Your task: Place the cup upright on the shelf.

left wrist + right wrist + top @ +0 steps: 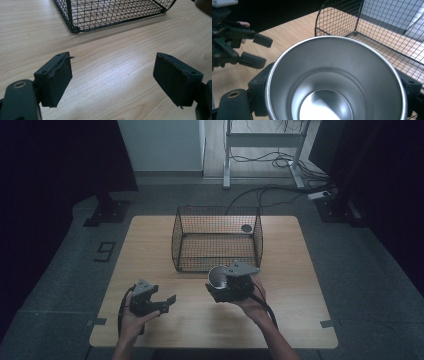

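While the person's right hand (252,302) holds it above the wooden table (150,255), the right gripper (220,287) is clamped on a shiny metal cup (218,276), one jaw pressed against each side of the cup's wall. In the right gripper view the cup (337,77) sits squarely between the two black jaws, its open mouth turned toward the camera, so the bare, polished inside and the round bottom are plain to see. No brand, label or lettering can be read on the cup from any view.

From the high view the cup hangs just in front of the near wall of a black wire basket (218,240), which stands in the middle of the table; the cup's rim overlaps the basket's lower front edge in that view, and whether they touch cannot be told. A dark round thing (246,228) lies at the basket's far right corner, too small to identify.

On the grey floor to the left of the table, a dark mark shaped like the figure 9 (105,251) is the only writing that can be read.

Over on the near left part of the table, the left gripper (165,304) rests in the person's left hand (131,317), jaws spread wide with nothing between them. In the left gripper view its pads (60,80) stand well apart over bare wood, with the basket's corner (75,28) beyond them.
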`<action>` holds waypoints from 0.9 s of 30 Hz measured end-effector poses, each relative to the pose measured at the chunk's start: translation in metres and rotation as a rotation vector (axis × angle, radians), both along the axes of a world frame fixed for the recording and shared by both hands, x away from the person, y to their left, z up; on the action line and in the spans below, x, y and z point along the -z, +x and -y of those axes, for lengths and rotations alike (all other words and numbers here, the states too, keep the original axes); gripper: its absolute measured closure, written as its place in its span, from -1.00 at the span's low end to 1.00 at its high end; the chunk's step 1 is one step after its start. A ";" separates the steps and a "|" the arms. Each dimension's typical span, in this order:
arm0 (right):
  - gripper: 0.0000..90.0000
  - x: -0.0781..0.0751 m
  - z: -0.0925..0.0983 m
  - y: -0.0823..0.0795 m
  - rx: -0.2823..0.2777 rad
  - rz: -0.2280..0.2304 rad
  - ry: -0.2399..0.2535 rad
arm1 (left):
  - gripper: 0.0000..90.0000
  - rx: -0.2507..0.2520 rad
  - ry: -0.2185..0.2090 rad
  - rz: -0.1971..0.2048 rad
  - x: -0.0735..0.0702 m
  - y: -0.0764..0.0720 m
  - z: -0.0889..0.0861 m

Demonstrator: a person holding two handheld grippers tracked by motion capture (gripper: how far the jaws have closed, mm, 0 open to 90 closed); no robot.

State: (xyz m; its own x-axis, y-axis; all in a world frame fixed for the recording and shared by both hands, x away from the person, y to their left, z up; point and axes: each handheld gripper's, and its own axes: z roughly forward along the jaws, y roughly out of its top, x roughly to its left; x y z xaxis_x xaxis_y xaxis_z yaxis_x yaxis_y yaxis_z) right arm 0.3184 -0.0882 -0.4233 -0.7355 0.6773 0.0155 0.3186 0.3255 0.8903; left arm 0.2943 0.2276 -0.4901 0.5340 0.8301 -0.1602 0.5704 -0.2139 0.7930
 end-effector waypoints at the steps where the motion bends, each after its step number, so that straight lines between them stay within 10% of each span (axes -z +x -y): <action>1: -0.70 -0.004 0.001 0.004 -0.005 0.002 0.007 | -0.65 0.000 0.000 -0.002 0.000 0.000 0.000; 27: -0.70 -0.026 0.009 0.047 0.047 -0.028 0.031 | -0.65 0.001 -0.003 -0.005 0.001 0.000 -0.001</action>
